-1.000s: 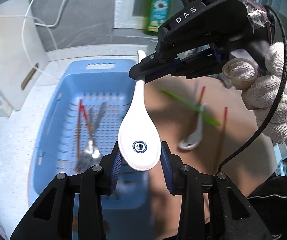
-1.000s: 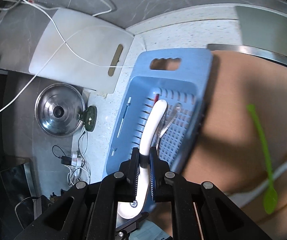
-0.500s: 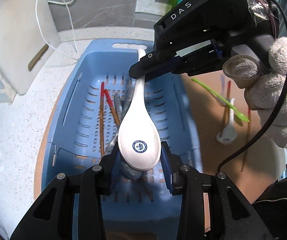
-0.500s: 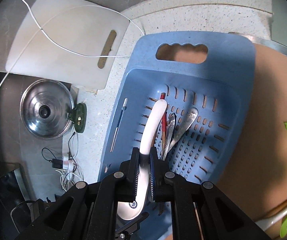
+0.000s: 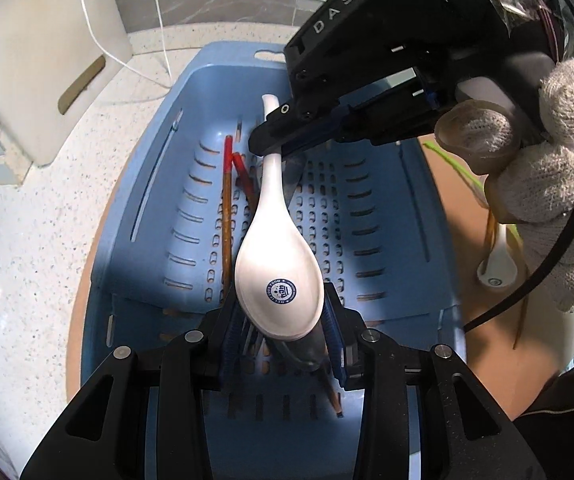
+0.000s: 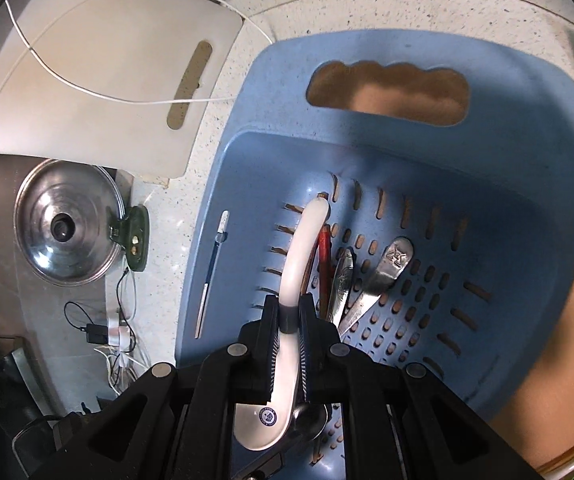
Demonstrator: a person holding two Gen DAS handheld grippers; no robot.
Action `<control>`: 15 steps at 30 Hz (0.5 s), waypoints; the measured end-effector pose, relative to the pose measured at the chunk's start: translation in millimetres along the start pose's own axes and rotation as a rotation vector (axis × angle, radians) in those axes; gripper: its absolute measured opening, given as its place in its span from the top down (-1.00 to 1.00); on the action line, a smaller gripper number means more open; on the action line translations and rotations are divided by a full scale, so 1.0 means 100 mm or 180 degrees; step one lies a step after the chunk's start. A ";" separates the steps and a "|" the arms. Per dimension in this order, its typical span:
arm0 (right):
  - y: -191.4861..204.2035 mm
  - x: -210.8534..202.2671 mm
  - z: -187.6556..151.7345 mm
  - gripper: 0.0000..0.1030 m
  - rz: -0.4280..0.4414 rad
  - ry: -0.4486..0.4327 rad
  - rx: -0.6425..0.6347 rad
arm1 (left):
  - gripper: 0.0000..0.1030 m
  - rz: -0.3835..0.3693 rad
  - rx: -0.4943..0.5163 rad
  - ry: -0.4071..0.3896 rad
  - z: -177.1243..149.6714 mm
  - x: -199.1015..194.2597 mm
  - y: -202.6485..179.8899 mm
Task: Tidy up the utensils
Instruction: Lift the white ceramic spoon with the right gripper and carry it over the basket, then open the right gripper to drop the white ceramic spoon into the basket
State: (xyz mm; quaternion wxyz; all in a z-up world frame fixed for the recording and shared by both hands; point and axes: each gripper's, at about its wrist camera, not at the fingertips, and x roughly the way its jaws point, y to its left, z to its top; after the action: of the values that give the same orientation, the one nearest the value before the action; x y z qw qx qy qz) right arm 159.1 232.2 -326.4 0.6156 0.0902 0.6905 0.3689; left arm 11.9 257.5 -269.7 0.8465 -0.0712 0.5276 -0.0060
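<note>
- The speckled bench [image 5: 19,248] is carrying a blue slotted basket [image 6: 527,184], which is sitting on a tan mat near the bench's back edge, just beside a white cutting board [image 6: 99,80].
- Inside the basket, red-tipped chopsticks [image 5: 227,200] and metal spoons [image 6: 383,280] are already lying along its floor.
- A white ceramic soup spoon [image 5: 279,268] is hanging over the middle of the basket, its bowl toward the basket's near wall and its handle toward the far, handled end.
- The left hand-held gripper [image 5: 281,320] is bracketing the spoon's bowl; whether its pads are pressing or merely flanking it, I cannot tell.
- The right hand-held gripper [image 6: 289,344], worked by a gloved hand [image 5: 547,200], is clamped on the spoon's handle.
- Both are pointing steeply down into the basket, facing each other along the spoon.
- Step in hand, as I judge it: setting the soup spoon down among the sorted utensils.
- The next move is probably calling for a gentle lowering until it rests beside the chopsticks, then letting go at both ends without knocking the ceramic.
- More utensils, including a second white spoon [image 5: 495,268], are waiting on the mat at the basket's right.
</note>
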 end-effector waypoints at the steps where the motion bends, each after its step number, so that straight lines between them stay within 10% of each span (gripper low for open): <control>1: 0.00 0.02 0.01 0.82 -0.0009 0.0007 -0.0002 | 0.30 0.0012 -0.0001 0.0015 0.00 0.01 0.01; 15: 0.00 0.27 0.04 0.82 -0.0084 0.0128 -0.0002 | 0.30 0.0072 0.0000 0.0139 -0.06 0.08 0.05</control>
State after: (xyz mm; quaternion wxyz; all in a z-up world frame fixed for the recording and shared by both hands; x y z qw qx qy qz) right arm 156.8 249.2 -347.7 0.6064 0.0735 0.7038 0.3627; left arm 9.8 260.6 -280.2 0.8348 -0.0650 0.5467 0.0020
